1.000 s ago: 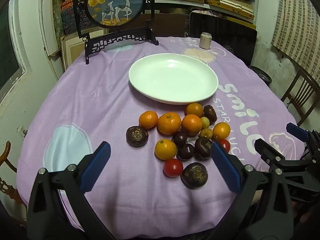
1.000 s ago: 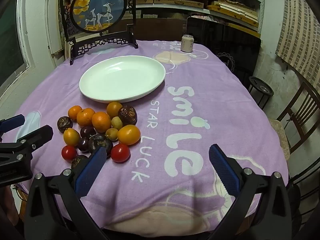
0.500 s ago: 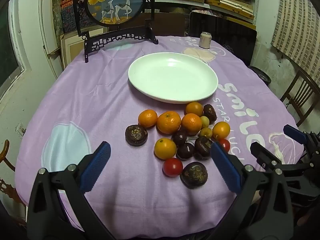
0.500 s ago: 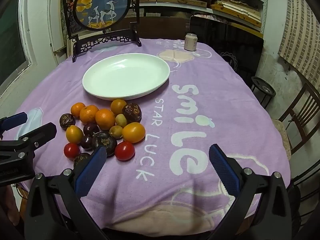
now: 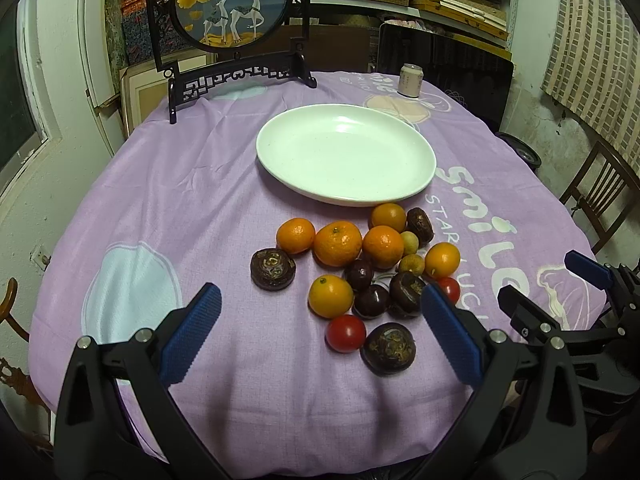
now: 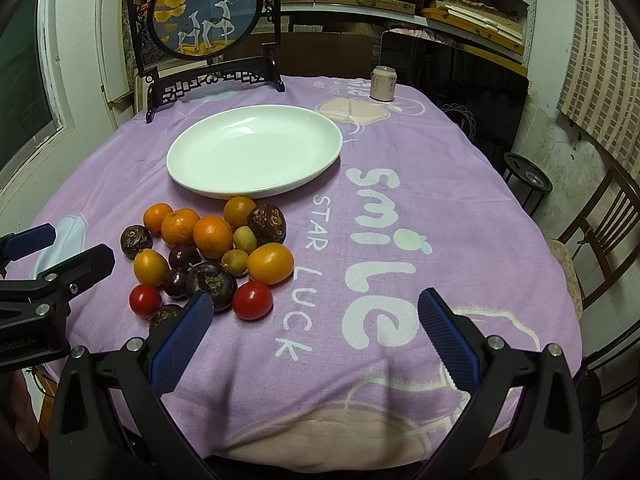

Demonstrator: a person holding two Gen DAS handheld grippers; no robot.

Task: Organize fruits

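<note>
1. Fruits (image 5: 360,268) (image 6: 208,252): lay clustered on purple tablecloth (image 5: 180,200) (image 6: 440,208), just in front of white plate (image 5: 346,154) (image 6: 254,150); nothing on the plate.
2. Cluster contents: several orange citrus, dark wrinkled fruits, small yellow-green fruits, two red tomatoes.
3. Largest orange (image 5: 338,243) (image 6: 180,227): sat in back row, touching neighbours on both sides.
4. Lone dark fruit (image 5: 273,269) (image 6: 136,242): lay at left edge of cluster, just beside the back-row oranges.
5. Red tomato (image 5: 346,333) (image 6: 145,300) and dark wrinkled fruit (image 5: 388,348) (image 6: 166,317): lay side by side at near edge of cluster.
6. Second tomato (image 5: 449,289) (image 6: 252,300): lay at right edge, partly hidden behind a blue pad in left wrist view.
7. Left gripper (image 5: 320,332) (image 6: 60,252): hovered above near table edge, fingers spread wide, blue pads clear of all fruit, cluster framed between them.
8. Right gripper (image 6: 314,334) (image 5: 560,284): hovered to right of cluster, fingers likewise spread, holding nothing; only bare cloth with white lettering between them.
9. Far end of table: round deer picture on dark carved stand (image 5: 232,20) (image 6: 206,20) at left, small can (image 5: 411,80) (image 6: 383,83) at right.
10. Right of table: wooden chair (image 5: 596,196) (image 6: 596,236).
</note>
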